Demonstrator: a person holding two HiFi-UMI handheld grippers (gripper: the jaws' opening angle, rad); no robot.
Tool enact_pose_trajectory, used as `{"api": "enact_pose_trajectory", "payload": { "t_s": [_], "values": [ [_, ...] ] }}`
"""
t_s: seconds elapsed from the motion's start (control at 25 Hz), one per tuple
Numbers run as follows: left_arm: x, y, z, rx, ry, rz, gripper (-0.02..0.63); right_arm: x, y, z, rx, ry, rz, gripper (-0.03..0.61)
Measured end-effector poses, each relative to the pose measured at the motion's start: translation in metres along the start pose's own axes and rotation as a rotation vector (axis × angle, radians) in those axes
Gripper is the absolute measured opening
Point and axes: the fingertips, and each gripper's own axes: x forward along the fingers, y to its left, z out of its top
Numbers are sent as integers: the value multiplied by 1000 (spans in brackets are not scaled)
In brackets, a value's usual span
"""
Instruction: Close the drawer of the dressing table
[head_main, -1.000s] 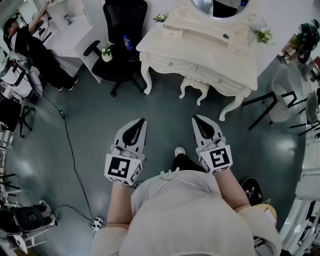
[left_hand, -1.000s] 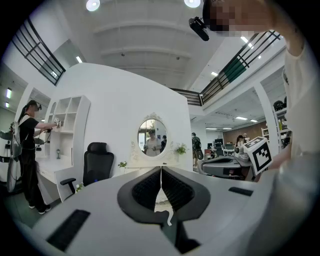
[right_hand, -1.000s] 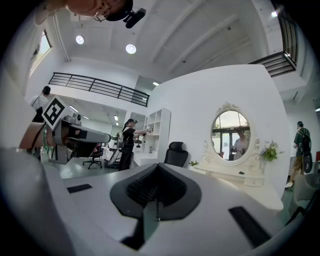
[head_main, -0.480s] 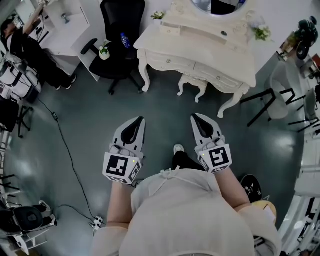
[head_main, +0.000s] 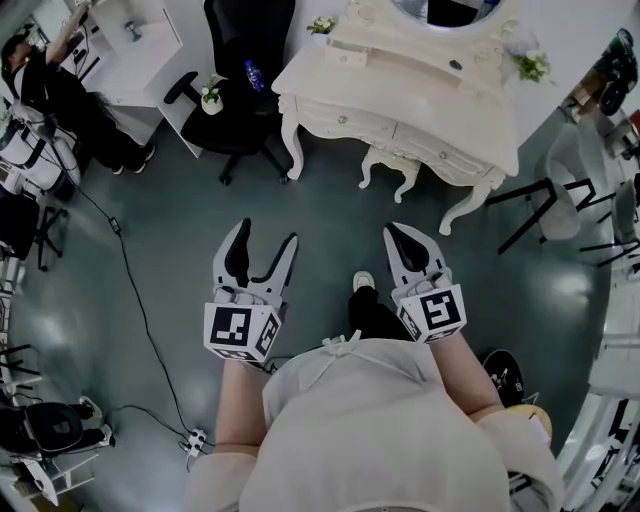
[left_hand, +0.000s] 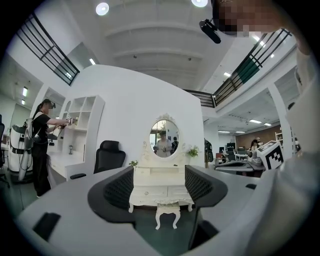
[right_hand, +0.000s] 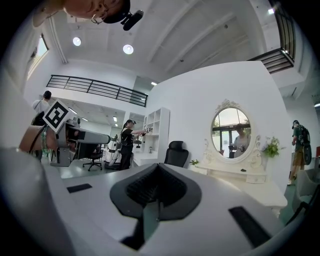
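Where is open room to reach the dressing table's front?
Bare floor stretches before the dressing table, bordered by the office chair leftward and a black-legged chair rightward. Crowded: the stool under the table's middle; a cable far left.

— What does the head view cut off at the dressing table (head_main: 400, 90)?
— Its mirror (head_main: 440, 8), sliced by the top edge.
— And under the table?
— The stool (head_main: 390, 172), half hidden. Whether a drawer (head_main: 343, 120) stands open is too small to tell.
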Motion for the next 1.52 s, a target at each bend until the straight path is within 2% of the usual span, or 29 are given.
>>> {"api": "enact_pose_trajectory", "payload": {
  "t_s": [0.4, 0.88, 1.2, 1.52],
  "values": [
    [67, 24, -13, 17, 52, 32, 319, 73, -46, -16, 28, 3, 57, 6],
    [242, 67, 3, 16, 60, 120, 319, 215, -179, -15, 35, 21, 130, 6],
    [346, 74, 1, -1, 62, 112, 319, 272, -259, -28, 38, 47, 126, 6],
    [421, 86, -15, -5, 123, 44, 319, 312, -308, -44, 56, 76, 60, 6]
  ]
}}
